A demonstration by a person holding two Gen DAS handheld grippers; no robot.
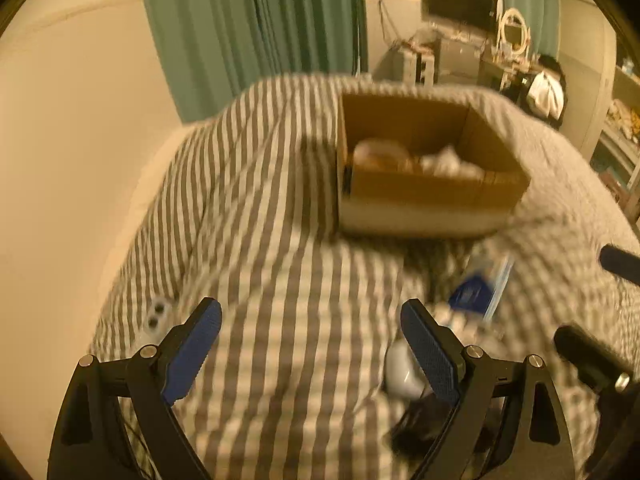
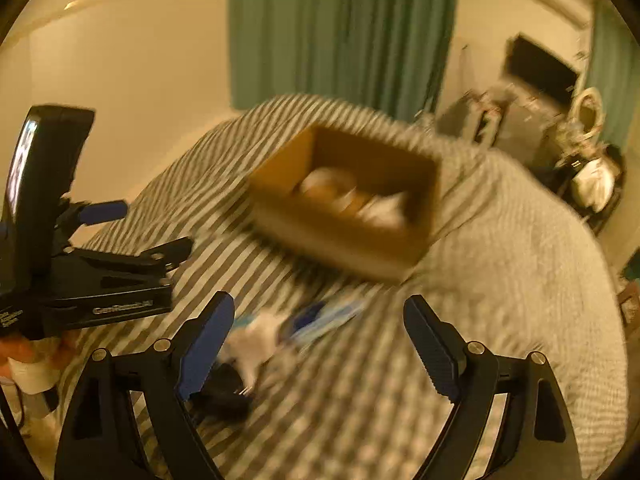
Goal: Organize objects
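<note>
An open cardboard box stands on the striped bed and holds several pale, blurred items. In front of it lie loose things: a blue-and-white packet, a white object and a black object. My left gripper is open over bare striped cover, with the white object just past its right finger. My right gripper is open above the packet and holds nothing. The left gripper also shows at the left of the right wrist view.
The striped bedcover falls away at the left towards a pale wall. A small white piece with two dark holes lies near that edge. Green curtains hang behind the bed. A cluttered desk with a dark monitor stands at the back right.
</note>
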